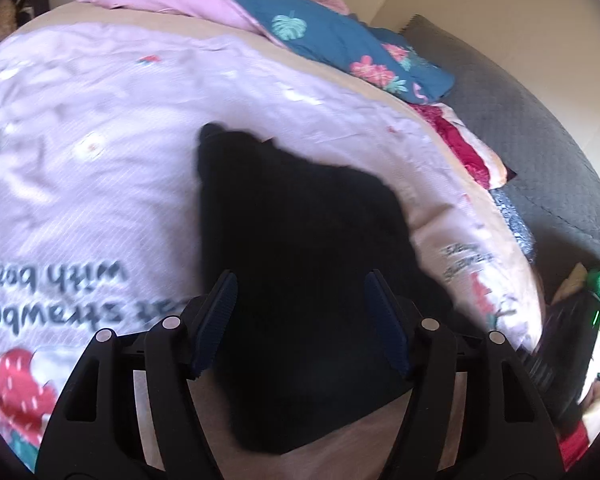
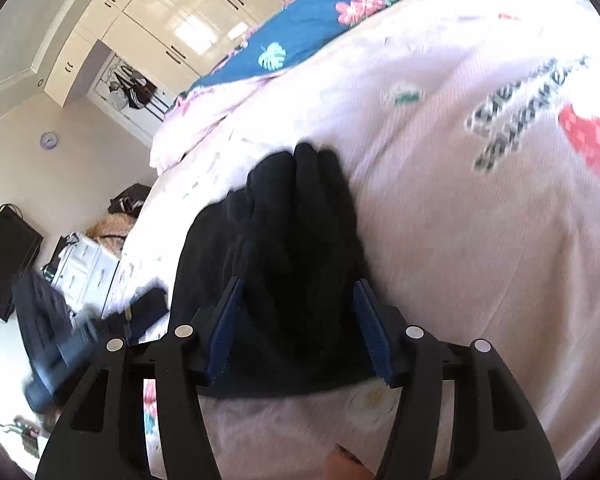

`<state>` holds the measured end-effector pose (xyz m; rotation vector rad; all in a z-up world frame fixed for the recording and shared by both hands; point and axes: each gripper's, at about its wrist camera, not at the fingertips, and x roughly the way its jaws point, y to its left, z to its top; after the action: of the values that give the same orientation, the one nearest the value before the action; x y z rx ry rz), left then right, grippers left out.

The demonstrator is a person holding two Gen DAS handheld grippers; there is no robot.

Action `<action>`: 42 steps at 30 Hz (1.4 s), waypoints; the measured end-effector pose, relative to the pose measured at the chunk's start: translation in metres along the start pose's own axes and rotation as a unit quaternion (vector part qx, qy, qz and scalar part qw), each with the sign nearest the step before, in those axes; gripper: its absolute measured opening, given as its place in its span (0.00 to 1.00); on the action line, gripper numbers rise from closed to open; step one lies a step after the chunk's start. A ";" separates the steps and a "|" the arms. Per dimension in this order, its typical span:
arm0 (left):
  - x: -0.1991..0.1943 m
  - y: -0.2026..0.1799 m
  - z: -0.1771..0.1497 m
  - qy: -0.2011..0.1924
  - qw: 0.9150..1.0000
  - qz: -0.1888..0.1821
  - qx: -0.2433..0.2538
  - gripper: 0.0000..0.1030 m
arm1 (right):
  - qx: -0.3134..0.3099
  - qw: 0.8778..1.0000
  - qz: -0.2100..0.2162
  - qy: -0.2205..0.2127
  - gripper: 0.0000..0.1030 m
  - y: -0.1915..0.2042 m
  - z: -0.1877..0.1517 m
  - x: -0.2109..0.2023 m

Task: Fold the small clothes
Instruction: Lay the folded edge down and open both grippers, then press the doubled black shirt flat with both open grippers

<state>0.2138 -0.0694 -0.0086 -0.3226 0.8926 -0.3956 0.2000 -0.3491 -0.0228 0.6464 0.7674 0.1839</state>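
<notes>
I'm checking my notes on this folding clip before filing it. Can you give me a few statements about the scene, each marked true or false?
1. The garment being folded is black. True: the black garment lies on the pink strawberry-print bedcover.
2. The left hand-held gripper is clamped shut. False: its jaws stand apart, with the garment lying between and below them.
3. The right hand-held gripper is open. True: its blue pads stand apart over the garment.
4. A teal floral quilt is bunched at the far side of the bed. True.
5. The garment hangs in the air. False: it rests on the bedcover.
6. The wardrobe doors are dark brown. False: they are glossy cream.
</notes>
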 end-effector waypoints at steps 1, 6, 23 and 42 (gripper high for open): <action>0.001 0.004 -0.002 0.003 1.000 0.002 -0.002 0.57 | -0.003 1.000 -0.006 -0.007 0.55 -0.002 0.009 -0.002; 0.005 0.012 0.000 0.010 1.000 0.002 0.007 0.57 | -0.010 1.000 -0.022 -0.007 0.55 -0.004 0.044 0.019; 0.013 0.010 -0.004 0.017 0.999 0.017 0.036 0.64 | -0.175 0.979 -0.105 0.019 0.14 0.052 0.051 0.093; 0.018 -0.009 -0.011 0.034 0.997 0.011 0.063 0.69 | -0.148 0.980 -0.132 0.022 0.19 0.018 0.058 0.092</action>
<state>0.2132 -0.0866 -0.0239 -0.1839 0.9326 -0.4415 0.3072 -0.3274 -0.0343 0.2545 0.8400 0.0660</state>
